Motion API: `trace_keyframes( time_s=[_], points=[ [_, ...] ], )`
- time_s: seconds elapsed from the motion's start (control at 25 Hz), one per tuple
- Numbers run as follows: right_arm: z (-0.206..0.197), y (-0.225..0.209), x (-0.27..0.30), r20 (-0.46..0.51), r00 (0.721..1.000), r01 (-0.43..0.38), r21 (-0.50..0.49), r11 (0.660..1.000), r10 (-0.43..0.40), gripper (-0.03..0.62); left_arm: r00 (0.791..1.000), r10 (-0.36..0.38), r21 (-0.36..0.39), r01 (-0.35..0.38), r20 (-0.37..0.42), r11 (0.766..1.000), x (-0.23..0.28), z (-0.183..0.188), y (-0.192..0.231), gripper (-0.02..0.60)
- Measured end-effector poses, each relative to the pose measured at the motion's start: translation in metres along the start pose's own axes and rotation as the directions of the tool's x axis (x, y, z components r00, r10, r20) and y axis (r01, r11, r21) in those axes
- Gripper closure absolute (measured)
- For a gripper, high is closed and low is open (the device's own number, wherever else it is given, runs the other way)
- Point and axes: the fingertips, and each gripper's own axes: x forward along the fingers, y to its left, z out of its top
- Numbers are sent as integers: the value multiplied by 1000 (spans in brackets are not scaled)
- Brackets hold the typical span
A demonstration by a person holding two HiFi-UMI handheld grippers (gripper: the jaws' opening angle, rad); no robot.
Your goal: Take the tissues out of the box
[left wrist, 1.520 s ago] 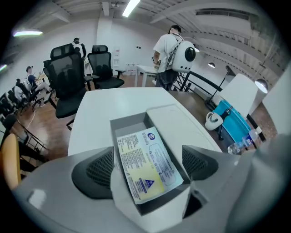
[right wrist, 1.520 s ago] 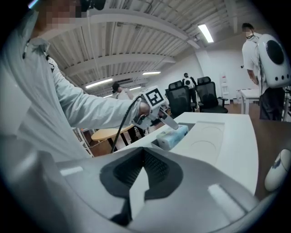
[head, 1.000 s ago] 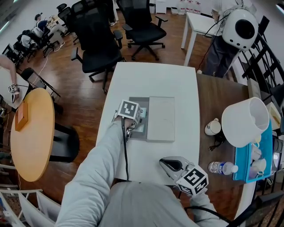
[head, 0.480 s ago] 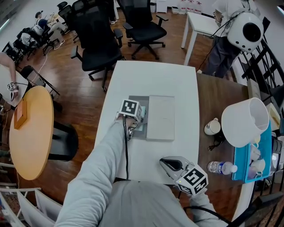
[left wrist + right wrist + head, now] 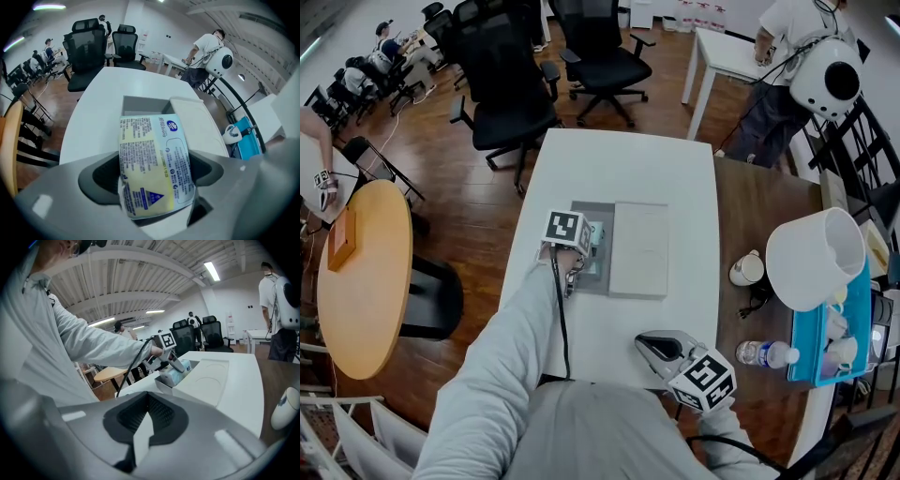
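A shallow grey box (image 5: 584,212) sits on the white table (image 5: 628,169), with its white lid (image 5: 639,248) lying flat to its right. My left gripper (image 5: 589,246) reaches into the box. Its jaws are closing on a pale blue and yellow tissue pack (image 5: 154,154), which fills the gap between the pads of the left gripper (image 5: 154,174). The right gripper view shows that pack (image 5: 182,370) tilted up at the box (image 5: 161,383). My right gripper (image 5: 645,343) rests near the table's front edge, shut and empty.
On the brown table at the right stand a large white shade (image 5: 816,258), a white cup (image 5: 745,270), a water bottle (image 5: 769,354) and a blue tray (image 5: 853,347). Office chairs (image 5: 502,103) are behind the table, a round wooden table (image 5: 361,281) to the left.
My left gripper has shifted slightly left over the box with the tissue pack between its jaws. The right gripper has stayed put. The person at the back right has moved.
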Motion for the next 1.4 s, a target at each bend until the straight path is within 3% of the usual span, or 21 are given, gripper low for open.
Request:
trace_keyframes(
  time_s=[0.12, 0.28, 0.44, 0.56, 0.68, 0.76, 0.84, 0.92, 1.08, 1.24, 1.4],
  points=[
    [0, 0, -1, 4, 1000, 7, 2, 1000, -7, 591, 998, -54, 17, 53, 41, 998, -19, 4, -6, 135],
    [-1, -3, -2, 13, 1000, 9, 22, 1000, -10, 591, 997, -56, 138, 48, 54, 989, -48, 4, -18, 141],
    [0, -3, -2, 20, 1000, 5, 30, 1000, -6, 591, 996, -68, 123, 60, 57, 991, -51, 3, -20, 142],
    [5, -1, -3, 26, 1000, 6, 19, 1000, -6, 591, 991, -94, 147, 79, 100, 986, -68, 7, -28, 143],
    [7, 1, -5, 35, 999, 10, 24, 1000, -10, 591, 977, -140, 228, 101, 161, 968, -105, 13, -44, 143],
    [6, 1, -7, 42, 999, 10, 35, 999, -11, 591, 963, -192, 317, 125, 191, 940, -138, 14, -59, 143],
    [5, 1, -9, 41, 999, 14, 42, 999, -16, 591, 950, -257, 438, 157, 179, 885, -171, 6, -77, 143],
    [3, 0, -10, 39, 999, 18, 46, 999, -20, 591, 948, -292, 566, 175, 123, 806, -195, -11, -92, 143],
    [4, 0, -11, 42, 999, 22, 48, 999, -24, 591, 978, -203, 760, 173, -56, 627, -191, -69, -98, 141],
    [4, 2, -12, 35, 999, 29, 43, 999, -31, 591, 971, -79, 868, 237, -225, 436, -142, -133, -91, 141],
    [2, 5, -12, 18, 999, 38, 43, 998, -38, 591, 938, -32, 888, 337, -344, 312, -100, -177, -90, 141]
  ],
)
